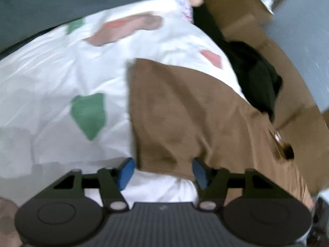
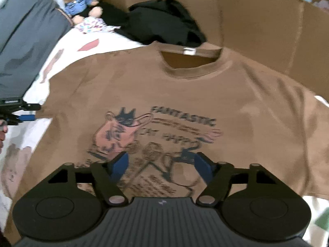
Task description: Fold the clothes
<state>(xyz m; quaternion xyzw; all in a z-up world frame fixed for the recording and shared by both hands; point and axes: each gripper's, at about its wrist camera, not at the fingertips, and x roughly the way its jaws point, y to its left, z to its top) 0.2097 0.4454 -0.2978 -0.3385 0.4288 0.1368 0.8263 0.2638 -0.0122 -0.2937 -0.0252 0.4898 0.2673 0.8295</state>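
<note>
**Two grippers poised over one brown T-shirt**

Both sets of jaws stand apart, clamping nothing. The left gripper (image 1: 163, 171) straddles the sleeve edge of the brown T-shirt (image 2: 185, 94); the right gripper (image 2: 161, 167) hovers above its chest print. The shirt lies flat, face up, on the white sheet (image 1: 51, 82). Pinch only the hem layers, and lift both sides evenly. Beyond lie dark clothes (image 2: 162, 20).

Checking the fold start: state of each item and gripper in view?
brown T-shirt: flat, print up, unfolded
left gripper: open over the shirt's edge
right gripper: open above the print
black garment: crumpled heap
teddy bear: sitting by the pillow
bedsheet: spread, wrinkled
</note>
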